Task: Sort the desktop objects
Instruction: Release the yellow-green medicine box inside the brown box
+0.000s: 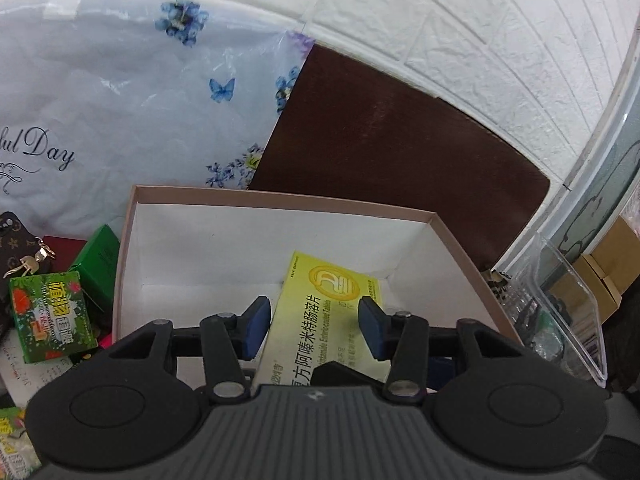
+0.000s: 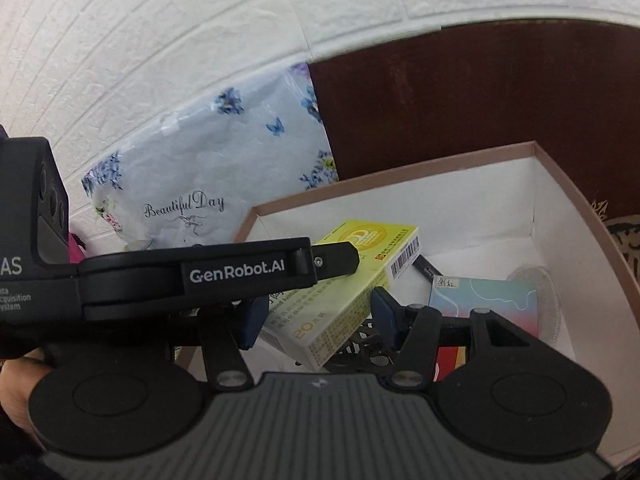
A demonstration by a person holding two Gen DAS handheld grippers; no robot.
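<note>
A yellow medicine box (image 1: 320, 320) lies in the pink-rimmed white cardboard box (image 1: 280, 204). My left gripper (image 1: 314, 326) hovers over it with blue pads (image 1: 256, 328) open, one on each side of the box and apart from it. In the right wrist view the same yellow box (image 2: 348, 284) lies tilted in the cardboard box (image 2: 560, 168), with the left gripper's black body (image 2: 200, 276) across it. My right gripper (image 2: 316, 322) is open over the yellow box's near end.
A pastel card (image 2: 480, 300), a round grey pad (image 2: 540, 300) and a black lacy item lie in the box. Green boxes (image 1: 52, 316), a phone case (image 1: 16, 248) and a clear tray (image 1: 568, 300) flank it. A floral bag (image 1: 120, 100) and brown board (image 1: 400, 140) stand behind.
</note>
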